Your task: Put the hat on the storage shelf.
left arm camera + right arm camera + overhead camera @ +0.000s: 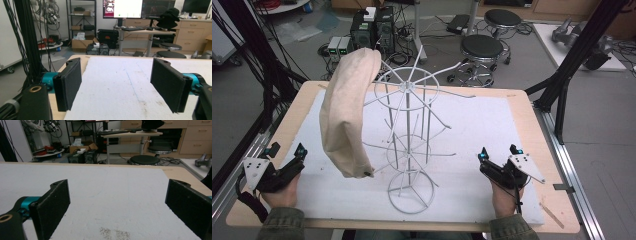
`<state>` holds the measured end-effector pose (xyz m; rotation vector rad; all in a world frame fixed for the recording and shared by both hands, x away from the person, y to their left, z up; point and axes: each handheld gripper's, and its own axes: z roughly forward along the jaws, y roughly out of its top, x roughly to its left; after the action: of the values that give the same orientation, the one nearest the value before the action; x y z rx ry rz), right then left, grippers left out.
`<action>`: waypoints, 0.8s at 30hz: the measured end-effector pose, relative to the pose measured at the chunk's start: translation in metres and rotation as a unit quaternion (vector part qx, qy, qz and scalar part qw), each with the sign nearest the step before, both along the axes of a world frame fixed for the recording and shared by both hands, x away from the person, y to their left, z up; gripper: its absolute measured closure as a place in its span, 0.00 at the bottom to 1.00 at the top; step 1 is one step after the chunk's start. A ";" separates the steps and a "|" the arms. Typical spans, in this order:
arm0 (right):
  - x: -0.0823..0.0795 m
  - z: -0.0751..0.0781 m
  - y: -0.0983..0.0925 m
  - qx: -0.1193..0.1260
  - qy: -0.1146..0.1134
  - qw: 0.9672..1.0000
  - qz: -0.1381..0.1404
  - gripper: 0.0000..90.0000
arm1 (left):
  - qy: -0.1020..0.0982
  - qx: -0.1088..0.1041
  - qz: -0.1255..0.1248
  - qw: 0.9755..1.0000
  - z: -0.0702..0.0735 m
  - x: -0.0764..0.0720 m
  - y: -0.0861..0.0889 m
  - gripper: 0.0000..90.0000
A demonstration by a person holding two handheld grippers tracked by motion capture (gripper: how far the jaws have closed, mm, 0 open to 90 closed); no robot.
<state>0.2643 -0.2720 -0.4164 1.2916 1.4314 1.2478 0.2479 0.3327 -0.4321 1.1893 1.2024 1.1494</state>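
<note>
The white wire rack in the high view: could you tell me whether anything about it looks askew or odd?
The white wire rack stands upright on the white mat. A beige hat hangs from its left side alone, so the load looks lopsided. Both grippers rest open, apart from it.

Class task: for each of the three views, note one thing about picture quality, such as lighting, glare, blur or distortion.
High view: even, soft light, with faint shadows under the wire rack and the beige hat; table edges bow slightly. Left gripper view: the monitor is blown out to white; near jaws look soft. Right gripper view: the white mat is bright and nearly featureless, and the jaws are slightly blurred.
</note>
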 end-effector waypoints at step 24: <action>0.000 -0.001 -0.001 0.002 0.007 1.000 0.001 0.05 | 0.000 -0.007 -0.007 1.000 0.000 0.002 -0.003 0.28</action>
<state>0.2645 -0.2733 -0.4171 1.3050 1.4407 1.2447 0.2496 0.3302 -0.4321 1.1856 1.1991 1.1282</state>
